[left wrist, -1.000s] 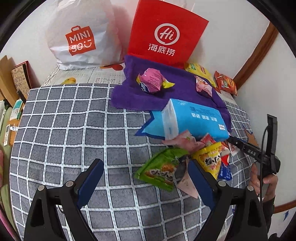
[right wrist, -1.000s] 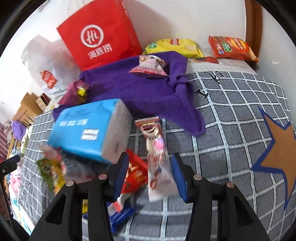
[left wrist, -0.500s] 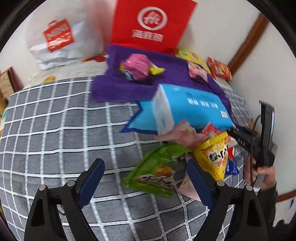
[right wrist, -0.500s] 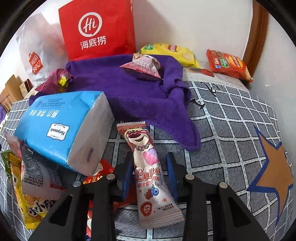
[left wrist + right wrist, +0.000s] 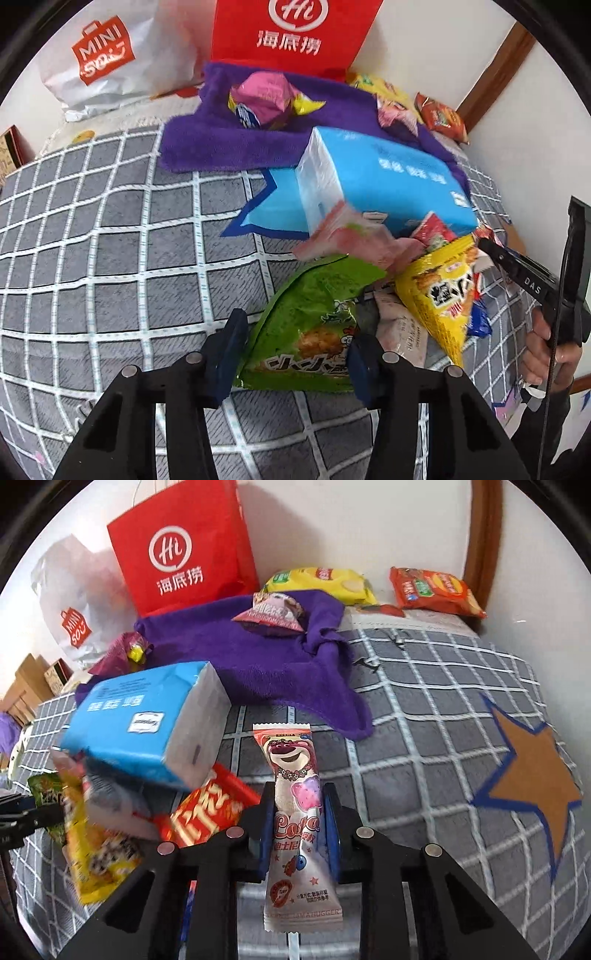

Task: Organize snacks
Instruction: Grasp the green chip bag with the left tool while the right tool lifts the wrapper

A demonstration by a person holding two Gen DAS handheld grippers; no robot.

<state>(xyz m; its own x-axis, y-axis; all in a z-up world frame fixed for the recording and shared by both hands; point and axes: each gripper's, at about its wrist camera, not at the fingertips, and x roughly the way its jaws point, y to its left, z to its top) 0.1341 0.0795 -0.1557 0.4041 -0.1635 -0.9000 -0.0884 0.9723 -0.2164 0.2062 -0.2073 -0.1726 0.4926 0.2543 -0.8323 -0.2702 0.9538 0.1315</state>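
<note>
1. The purple towel (image 5: pixel 258 657) looks like soft, matt plush cloth.
2. In front of the towel, the blue tissue pack (image 5: pixel 147 720) and the pink bear wrapper (image 5: pixel 299 812) are glossy plastic film.
3. Behind the towel, the red bag (image 5: pixel 184 550) looks like smooth paper.

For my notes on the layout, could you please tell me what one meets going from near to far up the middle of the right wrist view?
Right gripper, its jaws closing on the pink bear snack → grey checked cover → purple towel → pink triangular packet → yellow chips bag → wall.
</note>
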